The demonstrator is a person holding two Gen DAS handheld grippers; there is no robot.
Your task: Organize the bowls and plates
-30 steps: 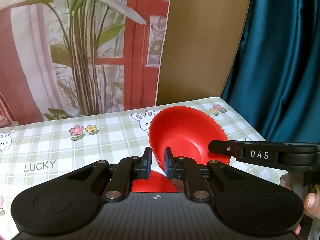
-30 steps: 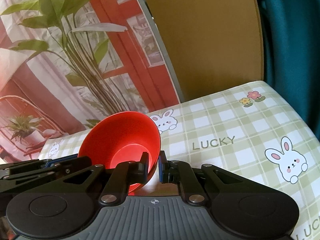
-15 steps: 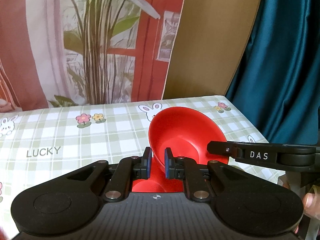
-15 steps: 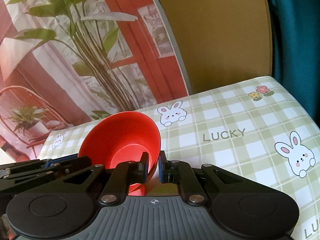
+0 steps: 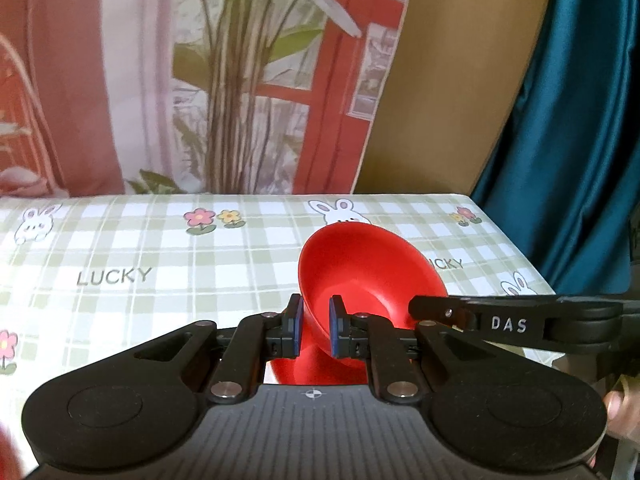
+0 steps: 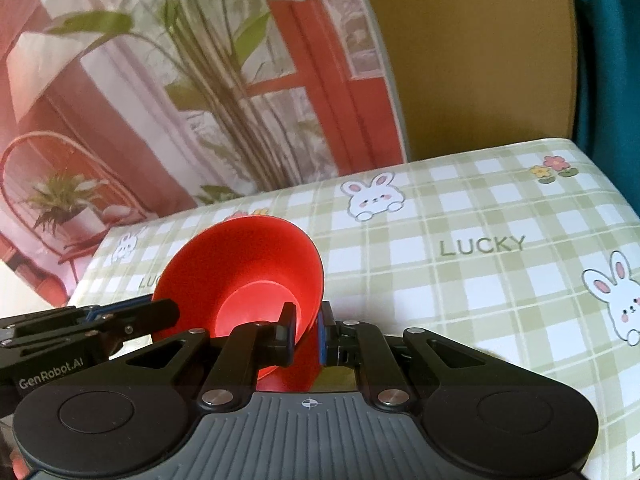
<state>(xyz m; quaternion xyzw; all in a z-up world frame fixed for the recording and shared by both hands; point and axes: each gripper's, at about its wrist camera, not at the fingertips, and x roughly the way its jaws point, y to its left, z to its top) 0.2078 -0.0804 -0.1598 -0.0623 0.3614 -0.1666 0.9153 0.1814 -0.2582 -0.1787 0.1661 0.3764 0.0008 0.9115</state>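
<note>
The left hand-held gripper [image 5: 314, 330] is almost closed, and its two blue-padded fingers [image 5: 295, 330] pinch the left rim of the bowl [image 5: 360, 272]. One pad sits outside the wall, the other inside. The bowl is red, smooth plastic, round, with a flat bottom and flaring sides. It is one bowl only, tilted, with its opening turned away toward the far edge of the tabletop [image 5: 160, 248]; whether its base touches the cloth I cannot tell. The tabletop is covered by a green and white checked cloth, matt, printed with rabbits, small flowers and the word LUCKY. On the other side, the right hand-held gripper [image 6: 306, 334] is also narrow and clamps the right rim of the same bowl the same way, one pad inside and one outside. So there are two grippers, both black, both holding one bowl between them. Behind stands a printed backdrop [image 5: 200, 80] with plants and a red frame, then a plain brown board [image 5: 452, 80], then a shiny teal curtain [image 5: 568, 140].
</note>
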